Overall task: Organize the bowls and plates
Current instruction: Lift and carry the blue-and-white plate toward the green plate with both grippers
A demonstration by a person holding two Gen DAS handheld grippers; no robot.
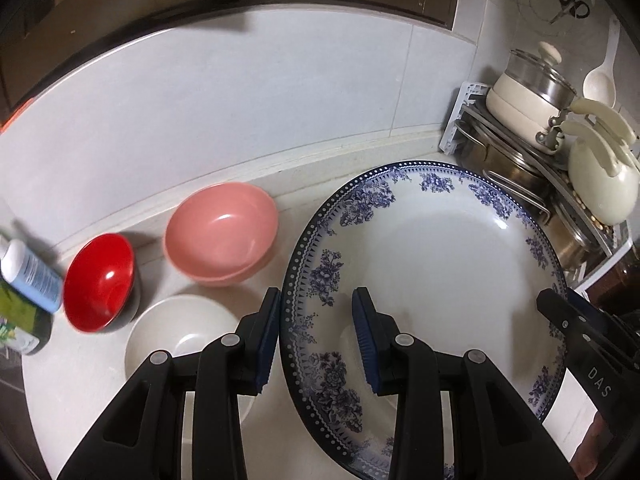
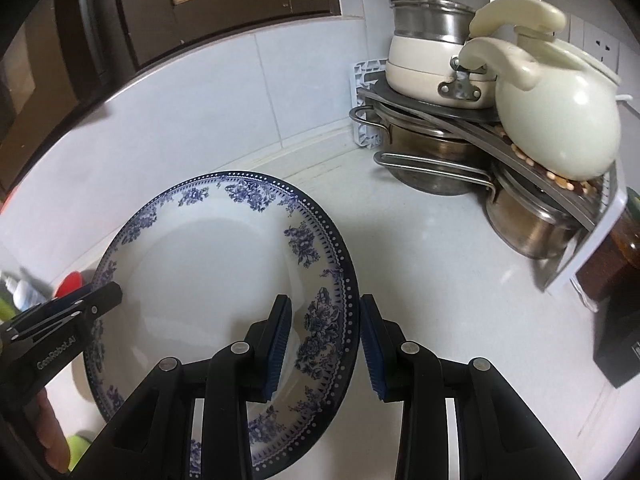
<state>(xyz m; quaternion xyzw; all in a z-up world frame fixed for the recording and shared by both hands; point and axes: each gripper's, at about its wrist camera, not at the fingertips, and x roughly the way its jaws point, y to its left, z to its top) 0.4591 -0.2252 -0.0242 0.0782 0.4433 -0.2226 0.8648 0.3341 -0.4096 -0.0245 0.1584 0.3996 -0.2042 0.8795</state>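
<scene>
Blue-and-white plate is held tilted above the worktop, its opposite rims clamped by the left claw and right claw, each partly closed, likely because it is wide. Red bowl, pink bowl and white bowl sit beside it.

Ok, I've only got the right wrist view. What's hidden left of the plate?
Observer: Three bowls: a red bowl, a pink bowl and a white bowl.
Operator: Any stacked?
Observer: No, each sits open side up on the counter, none nested in another.
Operator: And the left gripper?
Observer: The left gripper has the rim of the plate between its fingers.
</scene>
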